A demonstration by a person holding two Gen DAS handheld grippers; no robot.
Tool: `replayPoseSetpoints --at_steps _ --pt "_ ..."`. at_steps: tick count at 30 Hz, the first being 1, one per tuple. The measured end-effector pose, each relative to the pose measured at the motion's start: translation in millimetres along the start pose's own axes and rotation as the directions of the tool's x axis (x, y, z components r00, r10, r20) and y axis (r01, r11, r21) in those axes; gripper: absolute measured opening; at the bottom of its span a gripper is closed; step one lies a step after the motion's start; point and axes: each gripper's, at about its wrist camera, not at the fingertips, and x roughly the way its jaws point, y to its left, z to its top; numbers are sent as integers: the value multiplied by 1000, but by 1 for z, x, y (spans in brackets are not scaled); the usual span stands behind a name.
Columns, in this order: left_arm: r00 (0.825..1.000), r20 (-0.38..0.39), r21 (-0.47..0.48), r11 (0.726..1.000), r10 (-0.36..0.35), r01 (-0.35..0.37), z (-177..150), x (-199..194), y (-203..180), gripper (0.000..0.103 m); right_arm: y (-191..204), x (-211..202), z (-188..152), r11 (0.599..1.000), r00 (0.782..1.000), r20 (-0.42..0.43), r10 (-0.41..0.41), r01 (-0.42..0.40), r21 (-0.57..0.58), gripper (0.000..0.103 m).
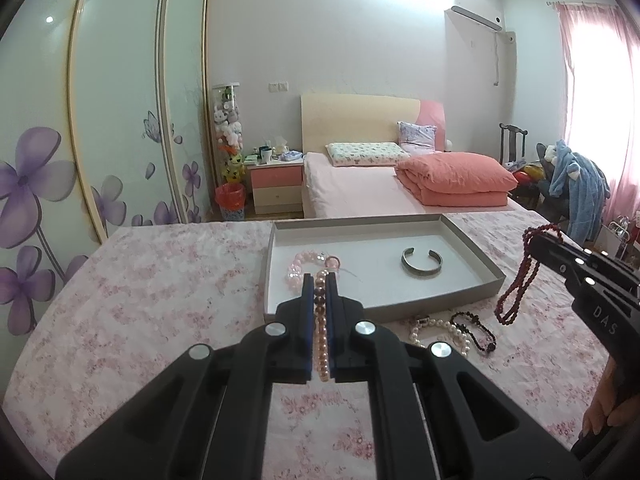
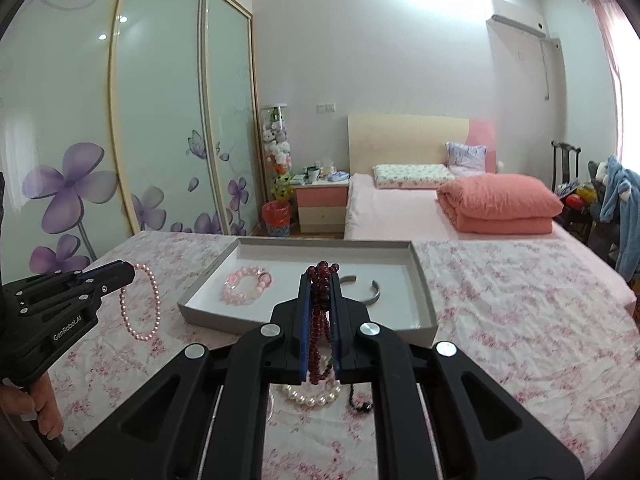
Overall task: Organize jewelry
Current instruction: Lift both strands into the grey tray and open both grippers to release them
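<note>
two handheld grippers hover above a table draped in a pink floral cloth (image 2: 520, 320). the left gripper (image 1: 320, 280) is clamped on a pink pearl bracelet (image 2: 140, 304), which dangles clear of the cloth near the table's left edge. the right gripper (image 2: 320, 280) is clamped on a dark red bead strand (image 1: 516, 284), hanging in loops off the table toward its right side. a grey tray (image 2: 424, 296) sits at the far edge, holding a pink crystal bracelet (image 2: 246, 284) at its left and a silver cuff (image 1: 421, 263) at its right. a white pearl bracelet (image 1: 436, 334) and a black bead bracelet (image 1: 480, 330) lie touching on the cloth just before the tray's near right corner.
</note>
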Motion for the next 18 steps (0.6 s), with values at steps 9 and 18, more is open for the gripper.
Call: replayPoseSetpoints --at_steps 9,18 --pt "1000 14 21 999 27 -28 14 18 -5 6 2 8 14 999 998 49 -37 39 -36 9" --pt "999 22 33 999 38 -39 33 43 -5 6 -1 25 31 997 994 94 -58 63 -45 9"
